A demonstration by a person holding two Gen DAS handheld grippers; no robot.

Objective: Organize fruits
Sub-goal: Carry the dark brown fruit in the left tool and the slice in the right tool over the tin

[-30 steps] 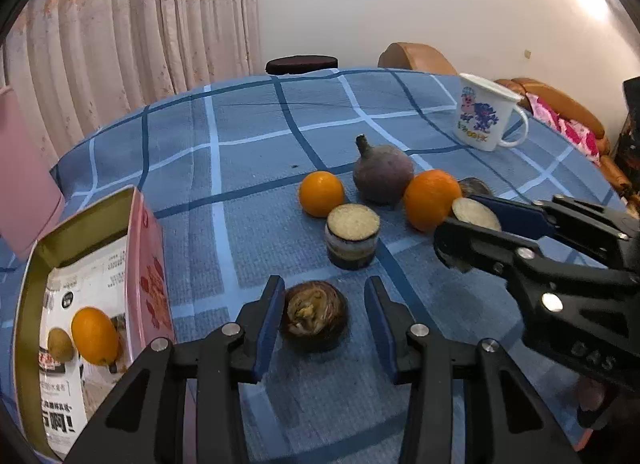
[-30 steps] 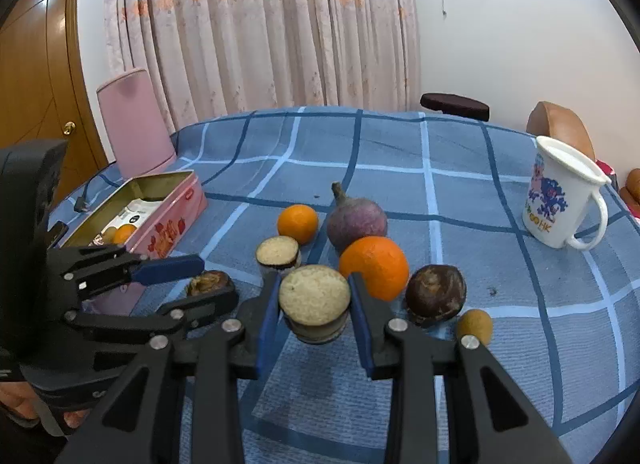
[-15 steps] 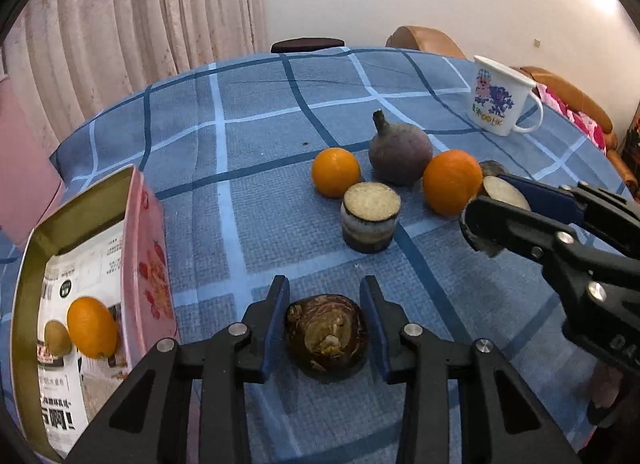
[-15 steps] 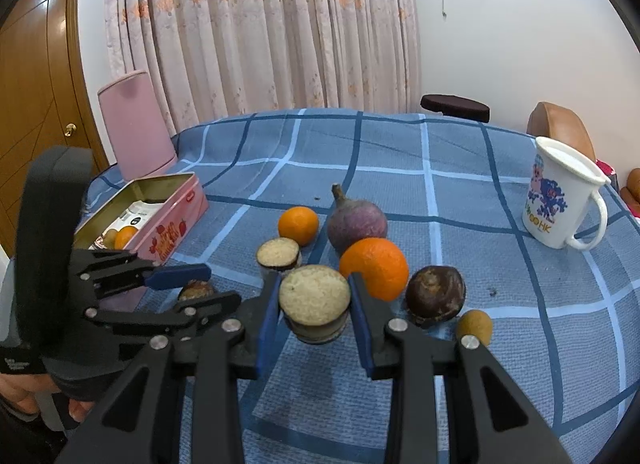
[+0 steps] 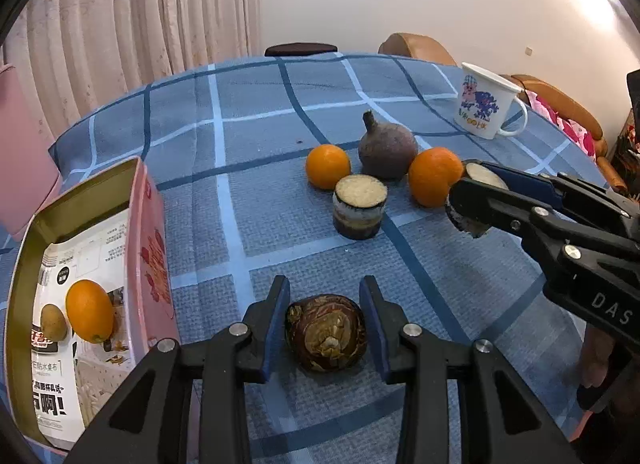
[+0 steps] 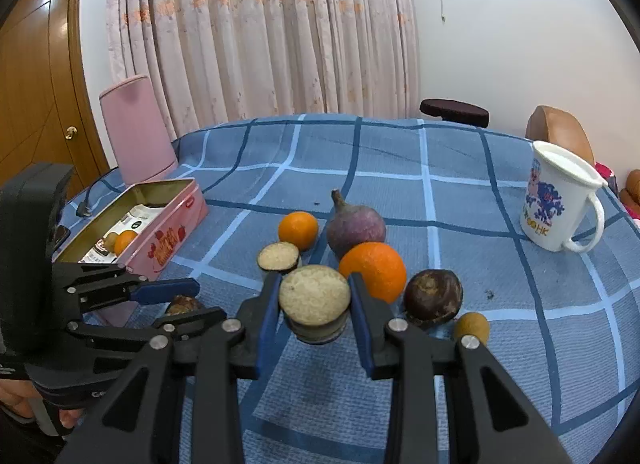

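Observation:
My left gripper [image 5: 324, 320] is shut on a dark brown round fruit [image 5: 325, 332] just above the blue checked cloth. My right gripper [image 6: 314, 304] is shut on a cut dark-skinned piece with a pale top [image 6: 315, 302], held above the cloth; it also shows in the left wrist view [image 5: 476, 199]. On the cloth lie a second cut piece [image 5: 360, 205], two oranges [image 5: 328, 165] [image 5: 435, 181] and a purple stemmed fruit [image 5: 387, 149]. A pink tin [image 5: 150, 248] at the left holds an orange [image 5: 89, 310] and a small brown fruit [image 5: 53, 322].
A white printed mug [image 6: 560, 203] stands at the far right. A dark round fruit [image 6: 433, 296] and a small tan fruit [image 6: 472, 327] lie right of my right gripper. A pink object [image 6: 136, 131] stands behind the tin. Chairs ring the table's far edge.
My left gripper closed in on the dark brown fruit and drew it back and up, so the table objects look farther away. My right gripper kept its cut piece almost still.

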